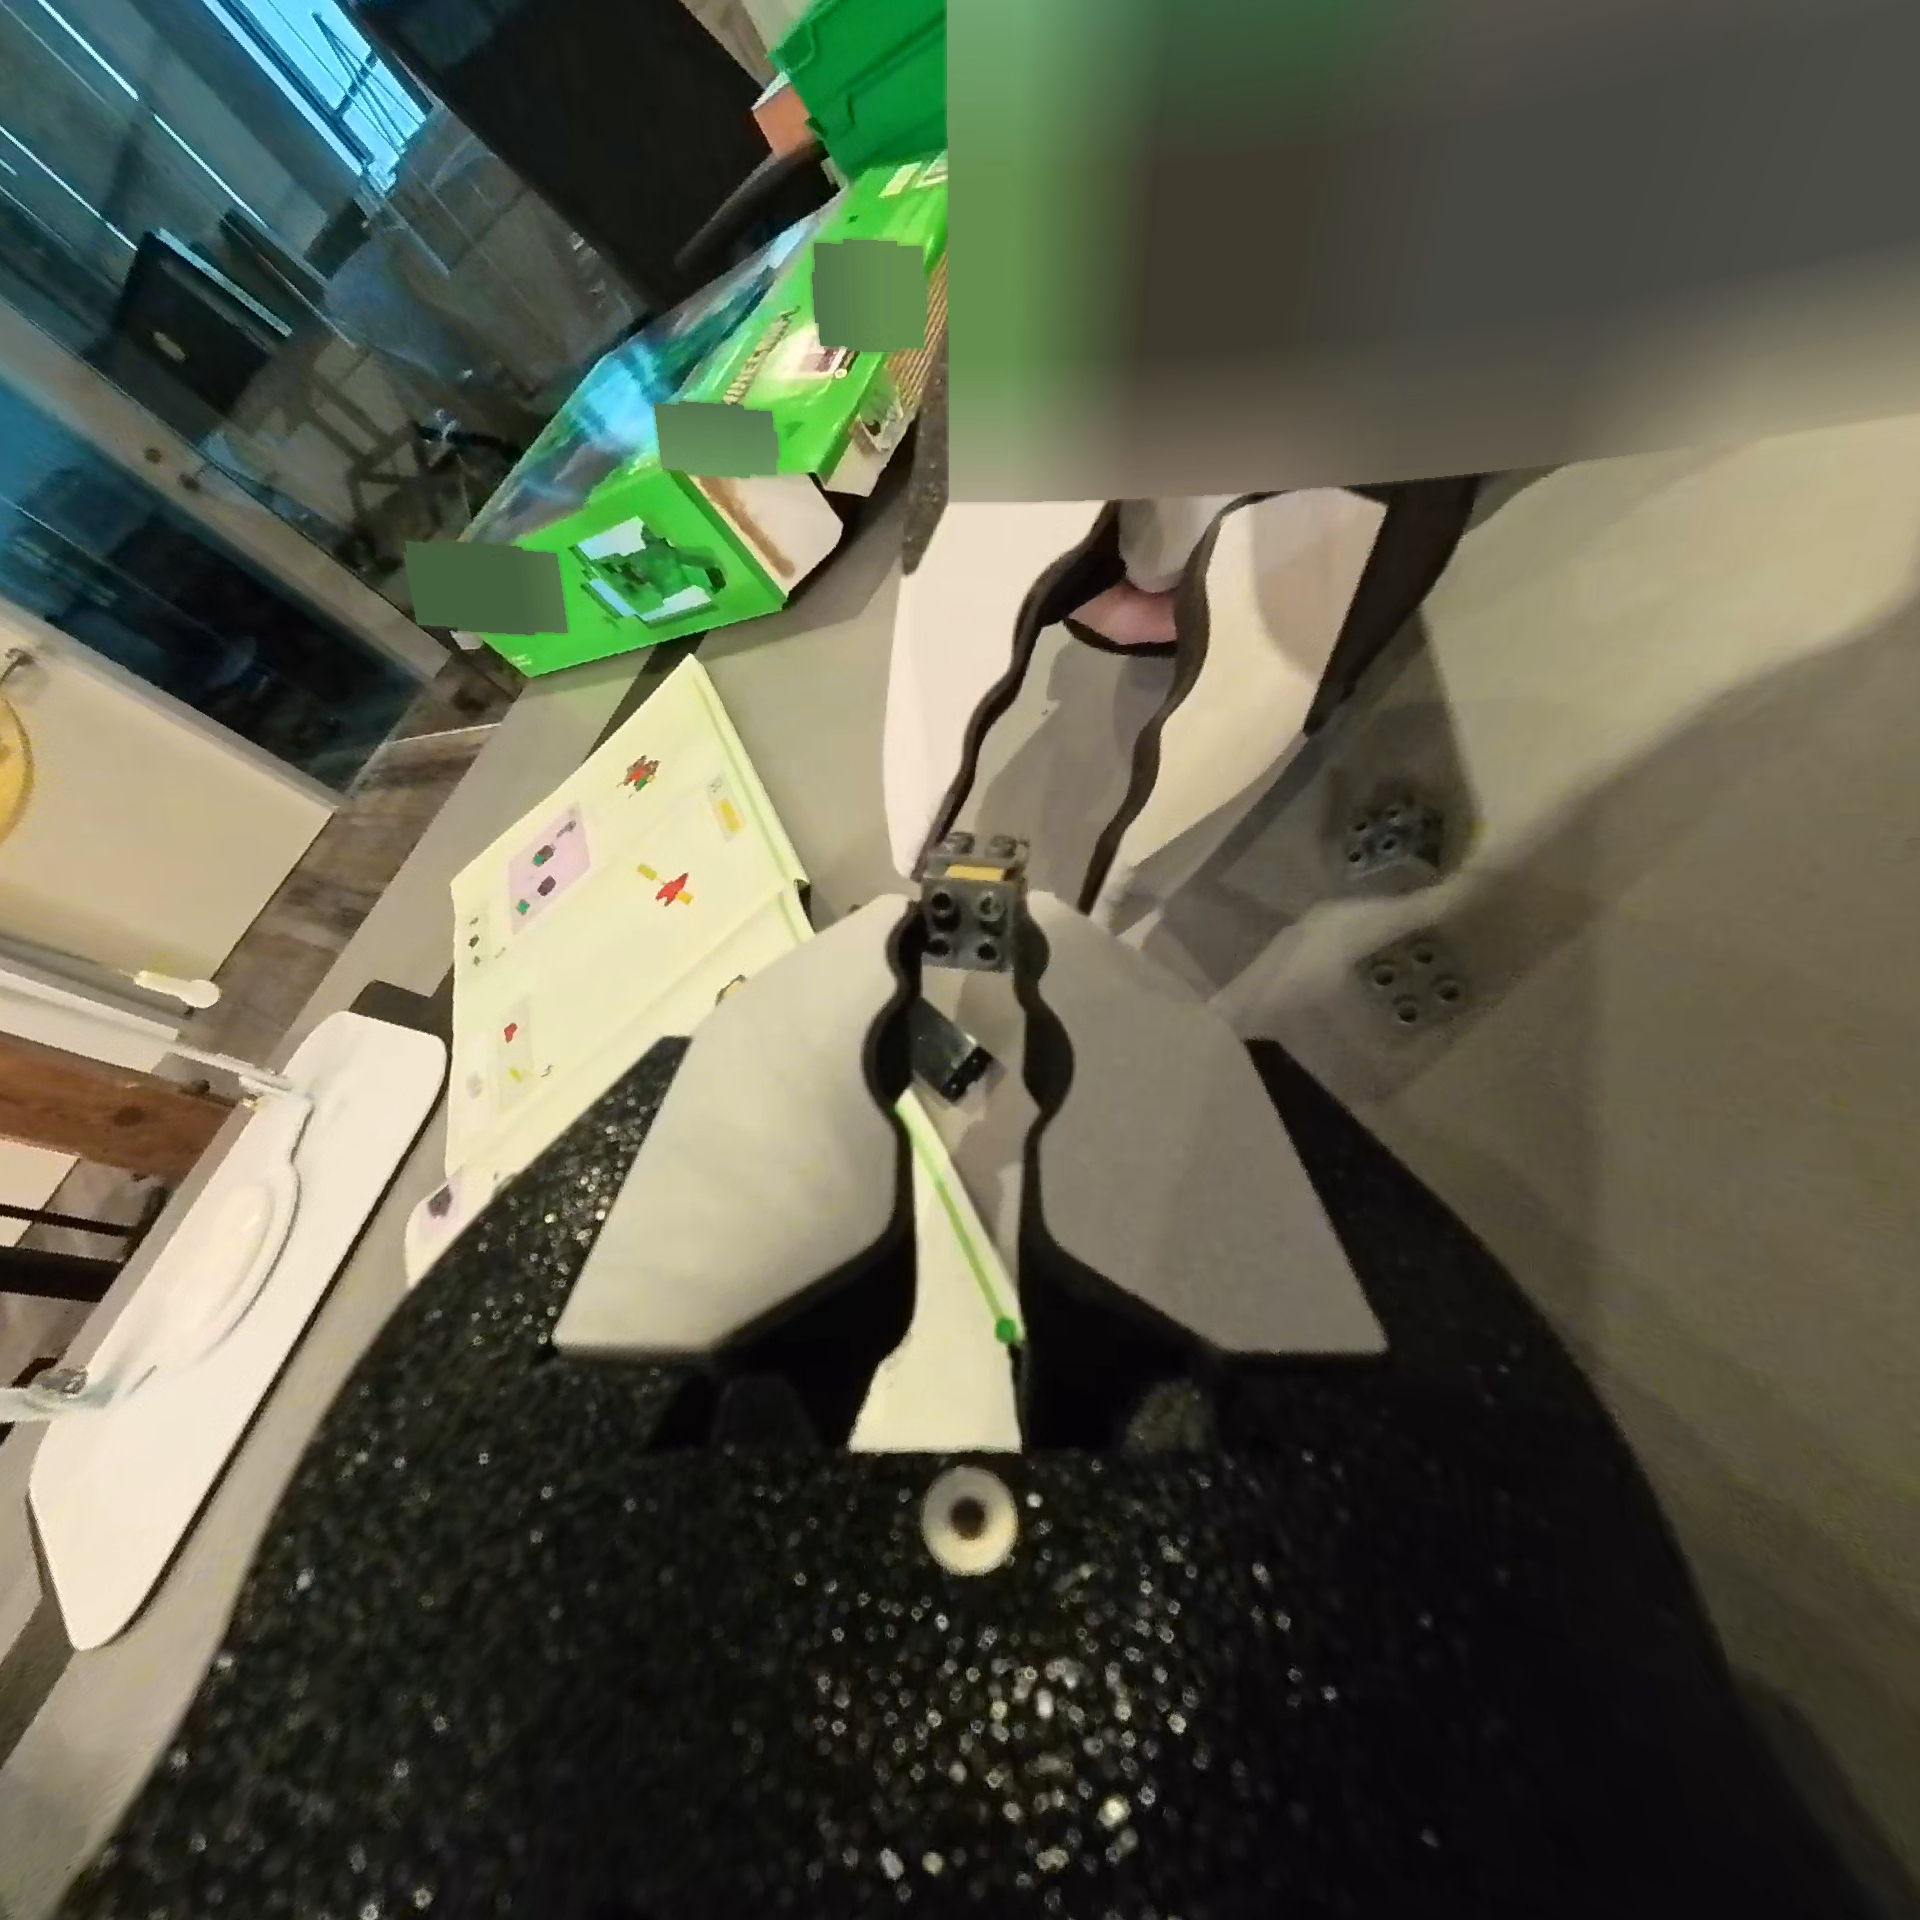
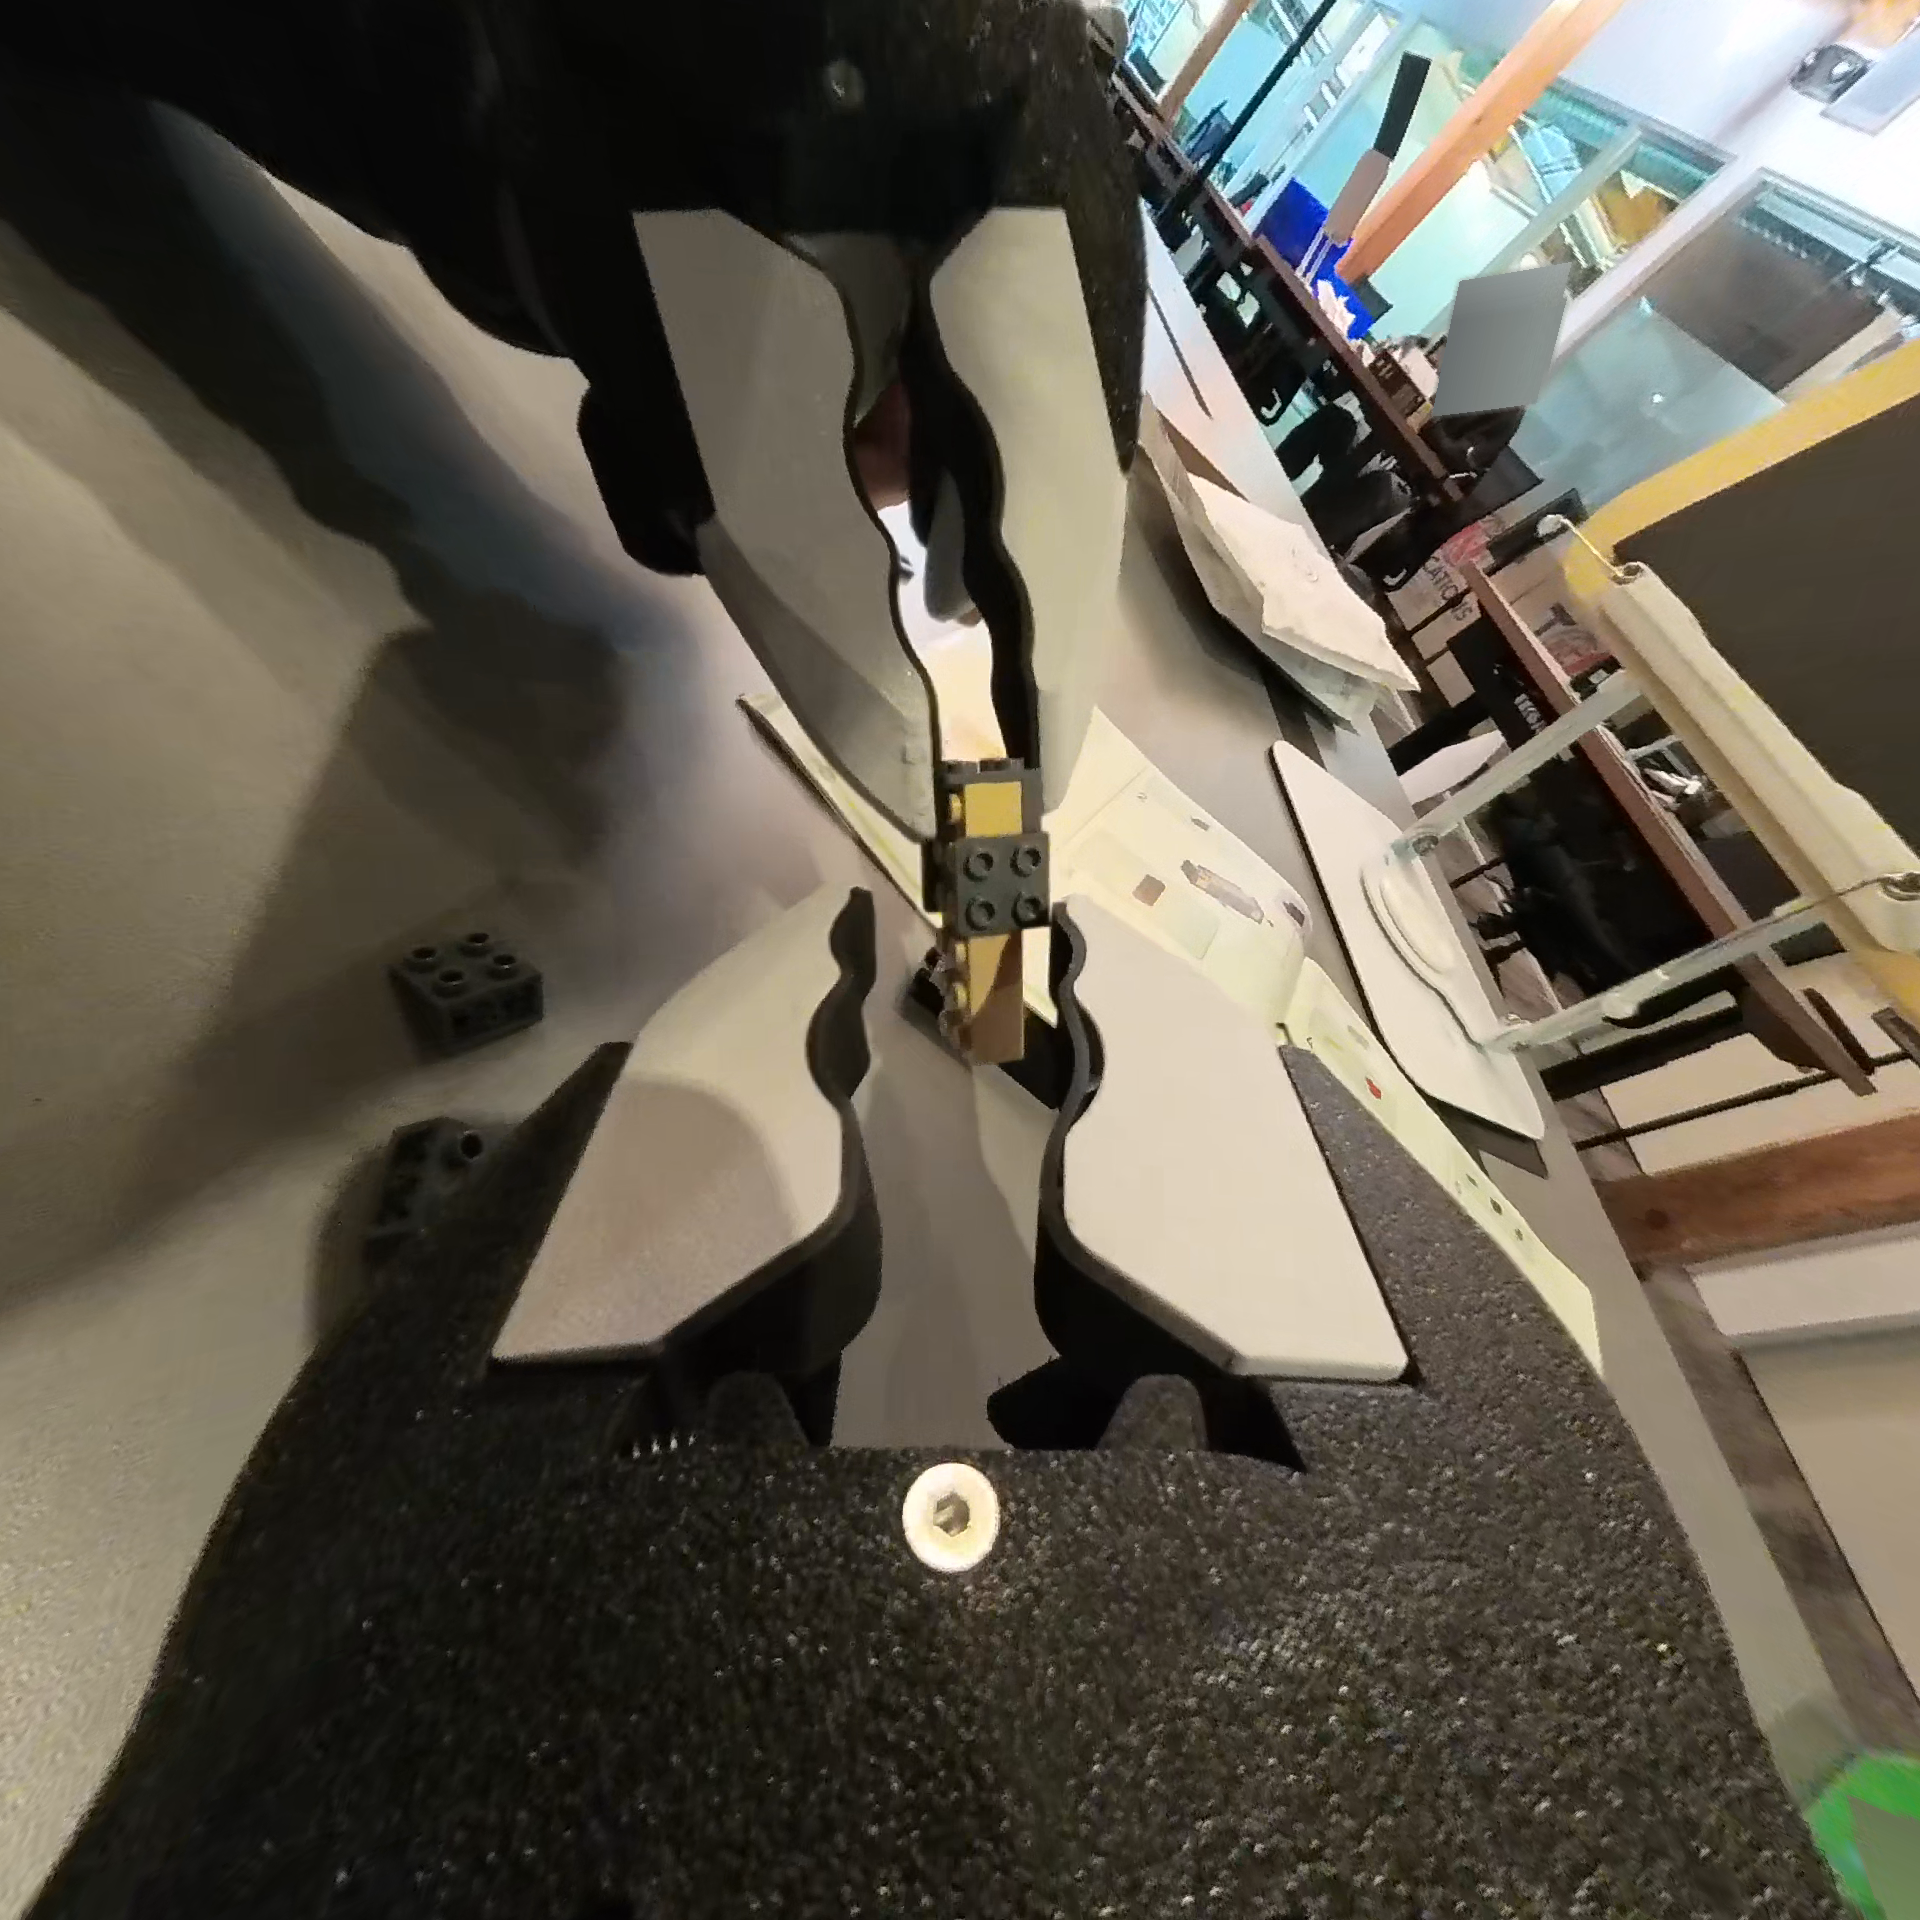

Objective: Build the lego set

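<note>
While left gripper point(image 1: 971, 940) fingers pinch small dark-grey-and-tan brick assembly point(image 1: 971, 914) at very tips, hold looks marginal: slight twist likely pops it free. Right gripper point(image 2: 961, 945) fingers stand parted either side of same assembly point(image 2: 987, 883), holding nothing (contact unclear). Closing off-centre risks shearing tan plate from grey stud block, or levering whole piece from left's grip. Drop lands near loose dark-grey bricks point(image 2: 468, 987) on grey table point(image 1: 1662, 1195), beside instruction booklet point(image 1: 623, 914).
</note>
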Demonstrator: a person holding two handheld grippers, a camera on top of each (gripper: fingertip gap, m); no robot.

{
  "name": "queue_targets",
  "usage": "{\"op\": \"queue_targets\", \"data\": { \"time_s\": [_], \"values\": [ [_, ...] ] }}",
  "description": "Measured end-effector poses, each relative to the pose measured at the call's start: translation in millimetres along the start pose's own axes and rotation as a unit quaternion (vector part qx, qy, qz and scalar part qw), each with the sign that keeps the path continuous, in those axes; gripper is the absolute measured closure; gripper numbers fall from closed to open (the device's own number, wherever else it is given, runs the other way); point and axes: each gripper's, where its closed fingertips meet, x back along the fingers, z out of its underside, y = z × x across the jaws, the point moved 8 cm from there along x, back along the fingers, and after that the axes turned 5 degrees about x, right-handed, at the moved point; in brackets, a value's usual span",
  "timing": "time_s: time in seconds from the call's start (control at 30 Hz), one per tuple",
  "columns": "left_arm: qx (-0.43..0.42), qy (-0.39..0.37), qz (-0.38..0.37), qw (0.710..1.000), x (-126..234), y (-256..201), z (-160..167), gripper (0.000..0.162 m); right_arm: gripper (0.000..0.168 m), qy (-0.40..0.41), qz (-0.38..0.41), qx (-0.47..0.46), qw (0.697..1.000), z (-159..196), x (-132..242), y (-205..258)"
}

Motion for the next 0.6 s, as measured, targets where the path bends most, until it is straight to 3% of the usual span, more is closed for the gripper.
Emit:
{"op": "queue_targets", "data": {
  "time_s": [0.33,0.6],
  "values": [
    [0.085,-0.030,0.018,0.996,0.6,5.1,-0.5,0.146,0.143,-0.017,0.034,-0.012,0.999,-1.6,4.8,-7.2],
    [0.134,-0.022,-0.001,0.991,-1.1,8.7,-1.0,0.146,0.142,0.002,0.105,0.034,0.994,-10.0,5.5,-8.2]
  ]
}}
